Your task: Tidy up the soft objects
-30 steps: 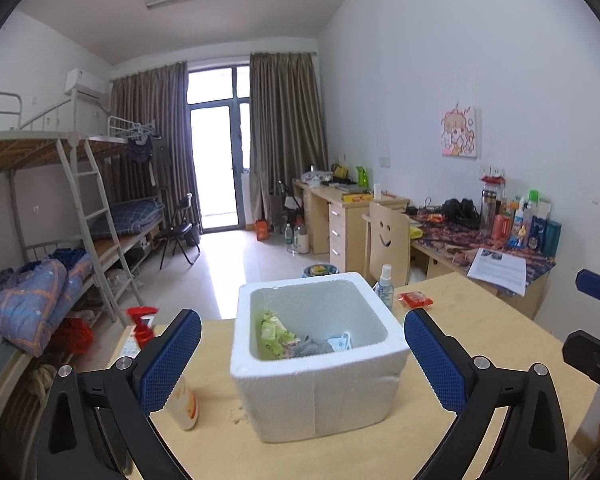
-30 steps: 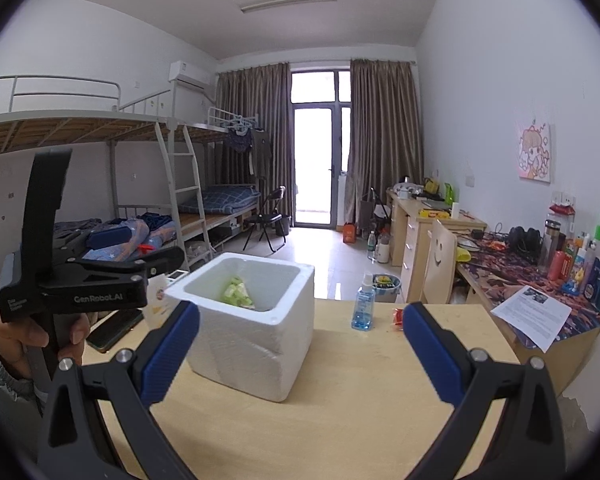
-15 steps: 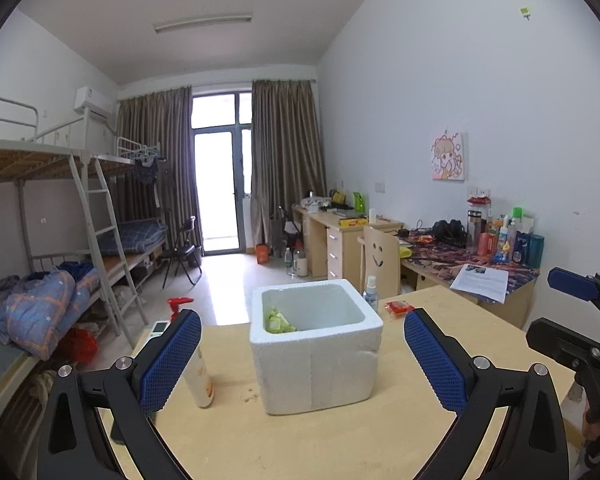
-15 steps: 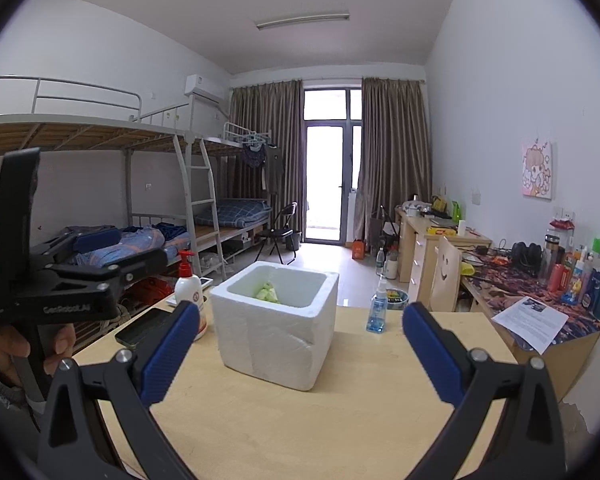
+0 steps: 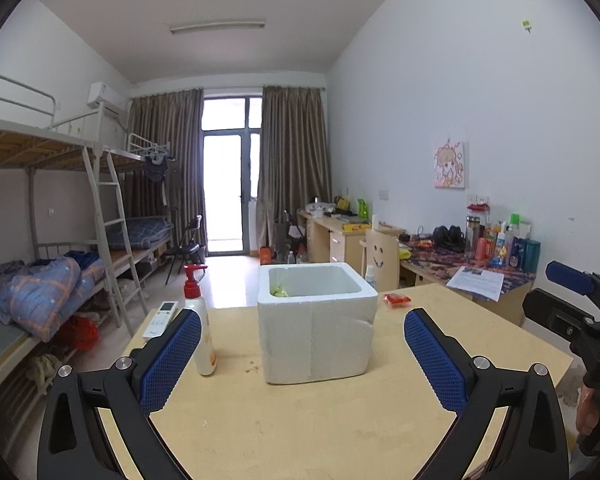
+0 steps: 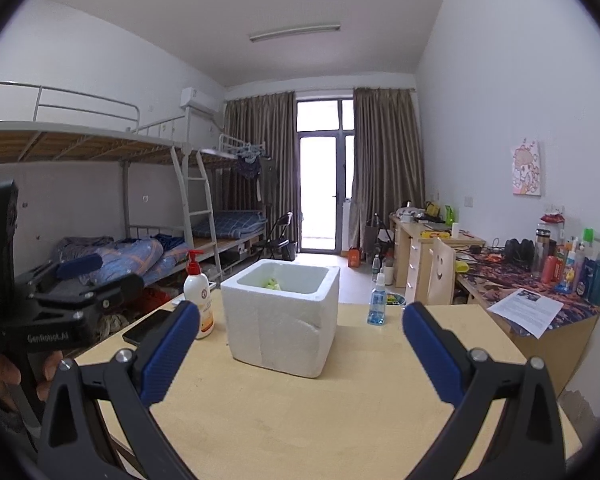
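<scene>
The foam box (image 5: 316, 322) sits in the middle of the wooden table (image 5: 300, 420), open side up, and the soft objects you are sorting are inside it: only a scrap of something pale green (image 5: 278, 290) shows over the rim at its back left corner, so you cannot tell from here what else it holds. No loose soft thing shows on the table around the box, so I judge the sorting close to done. Your left gripper (image 5: 302, 358) hangs in front of the box with its blue pads spread wide and nothing between them; your right gripper (image 6: 300, 354) is likewise spread and empty, in front of the box and a little to its right. Both point at the box from a distance, likely to keep it in view. Just left of the box stands a lotion pump bottle (image 5: 199, 322), behind that a remote control (image 5: 161, 318); right of the box are a small blue spray bottle (image 6: 377, 300) and a red packet (image 5: 397, 299).
</scene>
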A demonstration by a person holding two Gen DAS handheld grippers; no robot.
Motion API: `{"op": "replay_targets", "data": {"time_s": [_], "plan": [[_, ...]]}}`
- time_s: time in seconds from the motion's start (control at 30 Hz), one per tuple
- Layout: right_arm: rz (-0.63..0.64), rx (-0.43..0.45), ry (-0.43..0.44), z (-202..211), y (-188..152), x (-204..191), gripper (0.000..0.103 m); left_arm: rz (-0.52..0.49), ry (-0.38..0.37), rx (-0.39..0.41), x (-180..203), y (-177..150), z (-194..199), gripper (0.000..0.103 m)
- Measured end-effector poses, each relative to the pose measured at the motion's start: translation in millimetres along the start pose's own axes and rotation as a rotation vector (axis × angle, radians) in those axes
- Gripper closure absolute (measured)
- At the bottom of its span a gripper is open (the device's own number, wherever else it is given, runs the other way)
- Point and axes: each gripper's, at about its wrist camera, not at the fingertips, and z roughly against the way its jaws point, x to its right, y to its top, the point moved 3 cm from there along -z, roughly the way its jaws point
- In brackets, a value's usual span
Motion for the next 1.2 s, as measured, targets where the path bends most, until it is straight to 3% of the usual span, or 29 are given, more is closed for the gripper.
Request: {"op": "replay_targets", "data": {"time_s": [0.27,0.67,1.2], "plan": [[0.024,0.022,0.001,9,-23,-4,0.0,0.002,0.014,0.029,5,-23,11,0.001],[-0.068,0.01,-0.005,14,-52,10,0.0,0.03,0.019,-0.004,4,-58,16,0.001],[-0.048,-0.003,0.021,27,-76,-15,0.0,0.043,0.031,0.024,4,-82,47,0.001]]}}
